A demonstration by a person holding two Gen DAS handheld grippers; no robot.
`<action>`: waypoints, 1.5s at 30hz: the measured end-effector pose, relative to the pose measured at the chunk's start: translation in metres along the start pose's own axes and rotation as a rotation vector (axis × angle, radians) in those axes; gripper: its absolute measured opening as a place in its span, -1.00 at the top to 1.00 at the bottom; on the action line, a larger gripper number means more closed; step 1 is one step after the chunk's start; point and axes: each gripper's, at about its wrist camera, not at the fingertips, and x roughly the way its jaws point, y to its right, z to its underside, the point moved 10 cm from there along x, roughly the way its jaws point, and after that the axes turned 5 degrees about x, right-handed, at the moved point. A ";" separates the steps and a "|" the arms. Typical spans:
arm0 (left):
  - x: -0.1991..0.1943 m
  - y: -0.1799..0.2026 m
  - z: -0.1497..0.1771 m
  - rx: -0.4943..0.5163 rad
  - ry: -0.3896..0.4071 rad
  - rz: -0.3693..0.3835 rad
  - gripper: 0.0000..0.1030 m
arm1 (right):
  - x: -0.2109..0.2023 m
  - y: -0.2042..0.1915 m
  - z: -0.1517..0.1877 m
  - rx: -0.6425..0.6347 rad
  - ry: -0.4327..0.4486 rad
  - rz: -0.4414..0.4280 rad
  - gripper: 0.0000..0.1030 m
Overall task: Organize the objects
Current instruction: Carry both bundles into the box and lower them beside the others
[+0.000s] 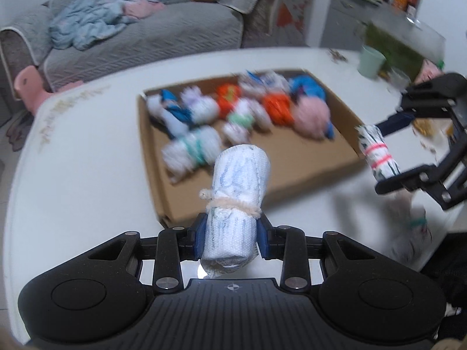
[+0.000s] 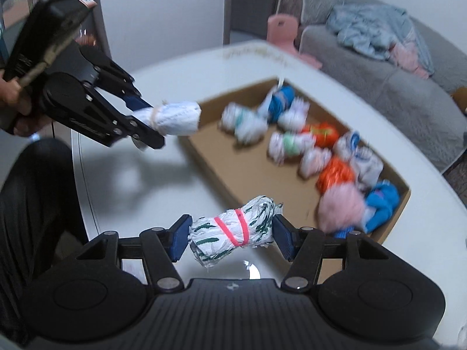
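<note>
My left gripper [image 1: 231,233] is shut on a white-and-blue rolled bundle [image 1: 233,195] tied with a cream cord, held above the white table near the front edge of a shallow cardboard box [image 1: 157,175]. My right gripper [image 2: 230,237] is shut on a white bundle with green marks and pink bands [image 2: 233,233], held beside the box's near side. Each gripper shows in the other view, the right gripper [image 1: 376,151] in the left wrist view and the left gripper [image 2: 151,119] in the right wrist view. The box [image 2: 251,172] holds several rolled bundles, white, orange, blue and pink.
The box lies on a white table [image 1: 73,160]. A pale green cup [image 1: 370,61] and clutter stand at the table's far right. A grey sofa [image 1: 131,49] with blue cloth is behind. Another bundle [image 1: 414,227] lies blurred on the table at right.
</note>
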 end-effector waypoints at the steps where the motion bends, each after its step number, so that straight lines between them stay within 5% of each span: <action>1: -0.001 -0.004 -0.006 -0.006 0.004 -0.006 0.21 | -0.001 0.001 -0.006 0.005 0.014 0.010 -0.09; 16: 0.017 -0.036 -0.043 -0.090 -0.029 -0.011 0.20 | 0.010 0.028 -0.039 0.053 0.057 0.071 -0.10; 45: 0.090 -0.022 -0.028 0.051 -0.092 -0.071 0.20 | 0.058 0.037 -0.046 0.056 -0.010 0.121 -0.12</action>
